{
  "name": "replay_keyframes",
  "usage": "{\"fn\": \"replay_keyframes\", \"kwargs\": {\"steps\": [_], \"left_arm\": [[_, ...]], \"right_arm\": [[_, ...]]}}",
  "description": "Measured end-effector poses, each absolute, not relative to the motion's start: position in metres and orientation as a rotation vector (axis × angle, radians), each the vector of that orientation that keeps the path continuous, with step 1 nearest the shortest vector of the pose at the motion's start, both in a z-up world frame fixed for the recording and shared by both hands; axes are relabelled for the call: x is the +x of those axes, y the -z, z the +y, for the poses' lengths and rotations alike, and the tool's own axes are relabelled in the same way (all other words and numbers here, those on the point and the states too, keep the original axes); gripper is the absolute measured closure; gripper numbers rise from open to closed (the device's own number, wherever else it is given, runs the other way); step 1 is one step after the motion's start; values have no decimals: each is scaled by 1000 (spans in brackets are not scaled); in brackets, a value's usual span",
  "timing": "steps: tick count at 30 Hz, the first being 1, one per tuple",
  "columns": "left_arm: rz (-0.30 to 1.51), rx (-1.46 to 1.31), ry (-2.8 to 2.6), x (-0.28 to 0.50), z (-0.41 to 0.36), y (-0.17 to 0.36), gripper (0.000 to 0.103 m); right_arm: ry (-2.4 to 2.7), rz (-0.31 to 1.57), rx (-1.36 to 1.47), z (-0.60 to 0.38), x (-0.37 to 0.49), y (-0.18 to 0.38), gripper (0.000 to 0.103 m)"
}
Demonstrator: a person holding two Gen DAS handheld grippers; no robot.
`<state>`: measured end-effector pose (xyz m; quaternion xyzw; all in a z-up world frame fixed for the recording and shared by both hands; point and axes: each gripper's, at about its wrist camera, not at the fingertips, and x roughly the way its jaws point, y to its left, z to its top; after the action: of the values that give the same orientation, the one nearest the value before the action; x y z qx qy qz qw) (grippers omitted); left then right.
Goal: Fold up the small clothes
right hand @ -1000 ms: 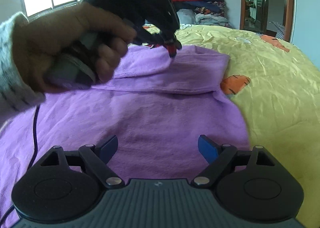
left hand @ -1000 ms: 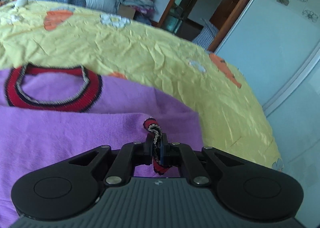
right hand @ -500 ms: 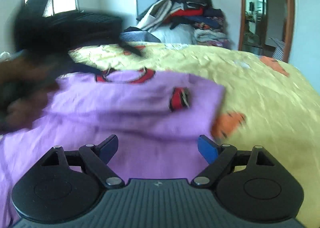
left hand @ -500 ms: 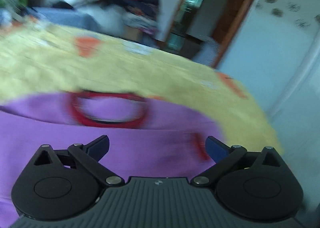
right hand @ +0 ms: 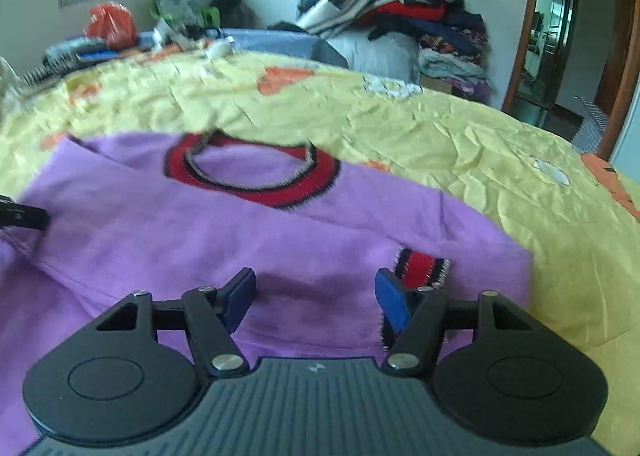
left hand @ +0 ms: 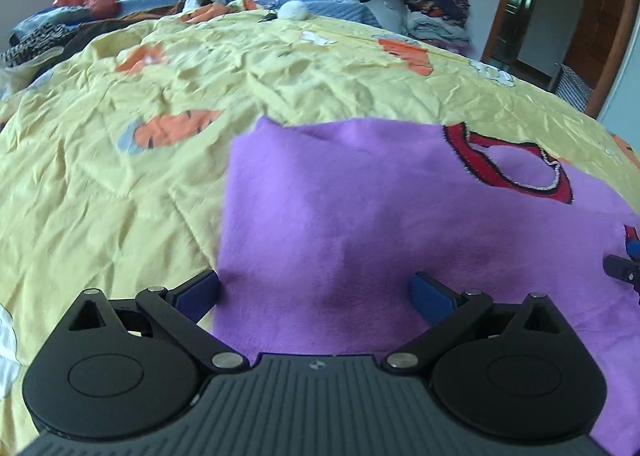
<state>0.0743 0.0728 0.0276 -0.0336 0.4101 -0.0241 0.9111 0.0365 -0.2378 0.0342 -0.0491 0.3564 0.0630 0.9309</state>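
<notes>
A purple sweater (left hand: 360, 216) with a red and black collar (left hand: 516, 164) lies flat on the yellow bedspread (left hand: 120, 184). One sleeve is folded across its front. My left gripper (left hand: 314, 292) stands wide open just above the sweater's left side edge, with nothing held. In the right wrist view the sweater (right hand: 200, 240) shows its collar (right hand: 252, 172) and the folded sleeve's red cuff (right hand: 422, 268). My right gripper (right hand: 316, 294) hovers over the purple cloth just left of that cuff. Its jaws are closing, with no pad pressing on anything. The left gripper's tip (right hand: 24, 216) shows at the left edge.
A tall pile of folded clothes (right hand: 400, 12) stands beyond the bed's far side. A doorway (right hand: 548, 28) opens at the right. A red bag (right hand: 110, 22) and small clutter sit under the window at the far left. Yellow bedspread (right hand: 460, 136) surrounds the sweater.
My left gripper let go of the red cuff, opened wide and swung over to the sweater's left edge. My right gripper moved in toward the dropped cuff and its jaws narrowed.
</notes>
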Motion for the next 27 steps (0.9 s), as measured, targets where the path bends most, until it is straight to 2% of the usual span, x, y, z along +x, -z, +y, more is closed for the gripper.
{"fn": "replay_keyframes", "kwargs": {"steps": [8,17,27], "left_arm": [[818,-69,40,70,71,-18,0],[799,-69,36,69,69,-16,0],[806,-71,36,67,70,-17,0]], "right_arm": [[-28,741,-61,-264,42,-30,37],[-76,744,-64,-232,30,-32,36],[-19,738,-74,-248,20,-35,35]]}}
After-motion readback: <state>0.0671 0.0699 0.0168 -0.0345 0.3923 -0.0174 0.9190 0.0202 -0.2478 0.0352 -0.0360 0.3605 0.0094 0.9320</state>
